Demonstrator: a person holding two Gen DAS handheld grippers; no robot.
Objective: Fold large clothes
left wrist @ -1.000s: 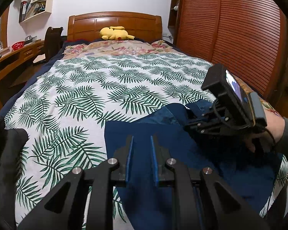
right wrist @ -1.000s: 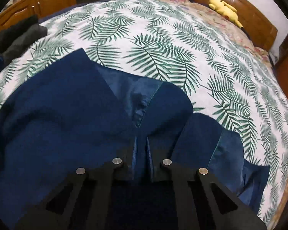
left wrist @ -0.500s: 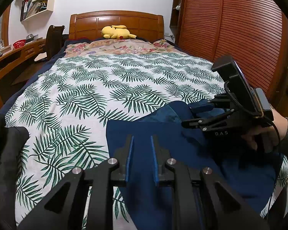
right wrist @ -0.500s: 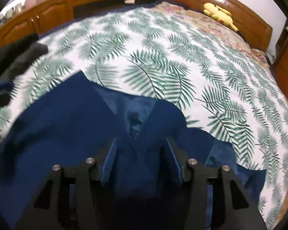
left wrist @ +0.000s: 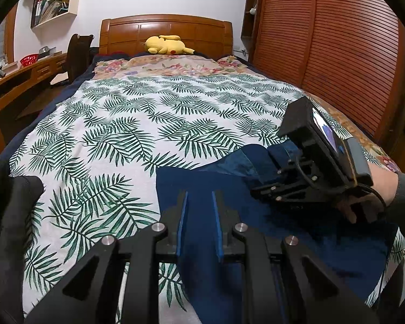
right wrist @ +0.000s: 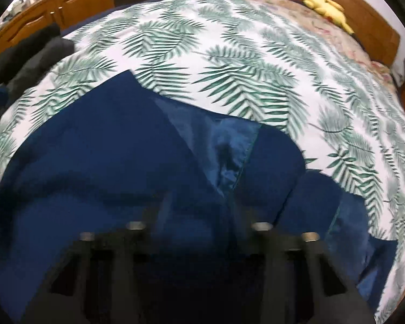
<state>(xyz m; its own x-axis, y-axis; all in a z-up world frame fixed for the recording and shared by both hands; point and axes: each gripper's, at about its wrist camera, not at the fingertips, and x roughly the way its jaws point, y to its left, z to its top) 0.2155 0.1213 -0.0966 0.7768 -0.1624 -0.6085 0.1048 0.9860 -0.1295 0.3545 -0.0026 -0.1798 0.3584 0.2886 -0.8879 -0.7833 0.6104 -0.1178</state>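
Note:
A dark blue garment [left wrist: 256,229] with a shiny blue lining [right wrist: 224,148] lies spread on the near part of the palm-leaf bedspread [left wrist: 148,124]. My left gripper [left wrist: 199,197] rests at the garment's left part, its blue pads a narrow gap apart with blue cloth filling that gap. My right gripper [left wrist: 256,191], held by a hand [left wrist: 383,189], points steeply down onto the garment [right wrist: 94,162] near the lining. In the right wrist view its fingers [right wrist: 162,210] are smeared by motion. The jaws are closing with blue cloth between them and still stand apart.
A black garment [left wrist: 13,202] lies at the bed's left edge. A yellow plush toy [left wrist: 166,45] sits by the wooden headboard. A wooden wardrobe [left wrist: 337,54] runs along the right, a desk [left wrist: 19,75] with a chair along the left.
My right gripper let go of the cloth, opened wide, dropped back onto the garment a little nearer and is narrowing again. The left gripper has not moved.

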